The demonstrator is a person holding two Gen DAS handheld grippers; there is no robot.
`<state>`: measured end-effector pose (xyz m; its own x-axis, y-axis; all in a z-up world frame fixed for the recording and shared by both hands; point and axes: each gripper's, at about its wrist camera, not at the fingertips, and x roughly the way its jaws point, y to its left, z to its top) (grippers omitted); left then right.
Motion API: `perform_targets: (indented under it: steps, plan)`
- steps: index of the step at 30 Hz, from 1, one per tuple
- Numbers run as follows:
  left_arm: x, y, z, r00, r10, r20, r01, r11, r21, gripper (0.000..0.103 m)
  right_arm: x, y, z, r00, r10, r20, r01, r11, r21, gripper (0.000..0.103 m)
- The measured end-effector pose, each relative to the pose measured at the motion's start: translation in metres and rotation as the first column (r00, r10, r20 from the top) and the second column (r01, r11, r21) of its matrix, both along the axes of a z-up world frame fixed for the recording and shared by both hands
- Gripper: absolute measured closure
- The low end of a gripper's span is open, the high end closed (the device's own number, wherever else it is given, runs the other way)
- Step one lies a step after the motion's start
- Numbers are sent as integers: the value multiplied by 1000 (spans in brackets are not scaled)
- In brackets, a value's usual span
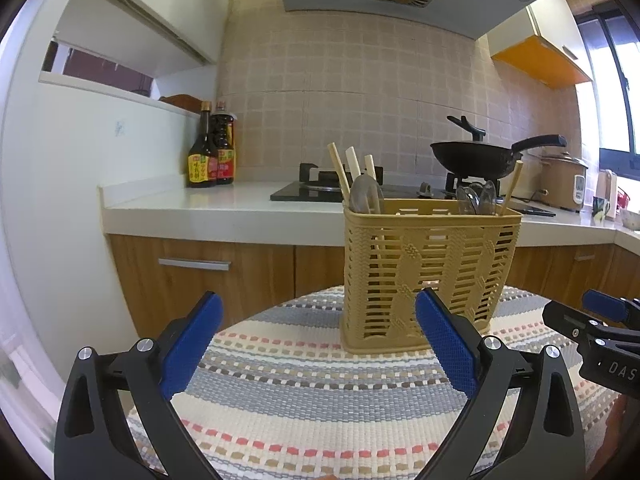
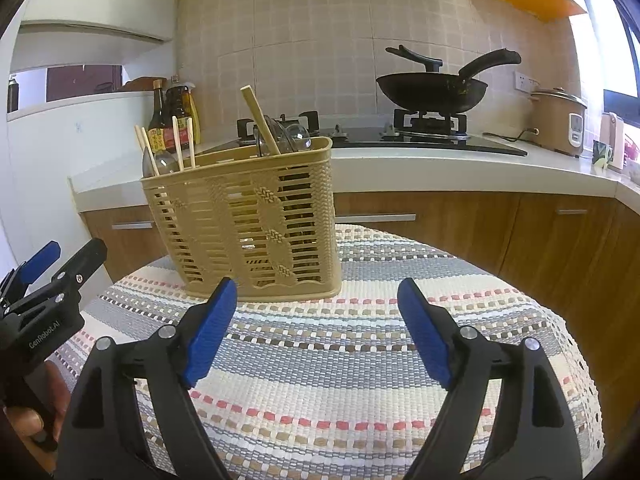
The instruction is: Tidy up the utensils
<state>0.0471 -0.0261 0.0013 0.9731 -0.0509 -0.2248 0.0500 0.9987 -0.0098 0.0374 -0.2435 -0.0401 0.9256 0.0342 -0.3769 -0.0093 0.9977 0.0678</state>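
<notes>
A tan plastic utensil basket (image 1: 428, 272) stands upright on a striped woven cloth (image 1: 304, 392); it also shows in the right wrist view (image 2: 256, 216). Chopsticks (image 1: 340, 172) and clear spoons (image 1: 366, 196) stick out of its left compartment, more spoons (image 1: 478, 198) and a chopstick out of its right. My left gripper (image 1: 318, 320) is open and empty, just in front of the basket. My right gripper (image 2: 316, 300) is open and empty, in front of the basket and a little to its right. Each gripper shows at the edge of the other's view.
Behind the cloth-covered table runs a white kitchen counter (image 1: 224, 204) with sauce bottles (image 1: 210, 152), a gas hob with a black wok (image 1: 476, 156) and a rice cooker (image 1: 564, 180). Wooden cabinet doors (image 2: 540, 240) lie below it.
</notes>
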Motion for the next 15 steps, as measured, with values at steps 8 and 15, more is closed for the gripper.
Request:
perform_targets:
  steps: [8,15]
  plan:
    - [-3,-6,0,1000,-27,3,27,999,26,9,-1,3,0,1000,5,4,-5,1000,-21,22]
    - [-3,-8,0,999,-36,5,36,999,33,9,-2,4,-1,1000,7,6,-6,1000,-25,20]
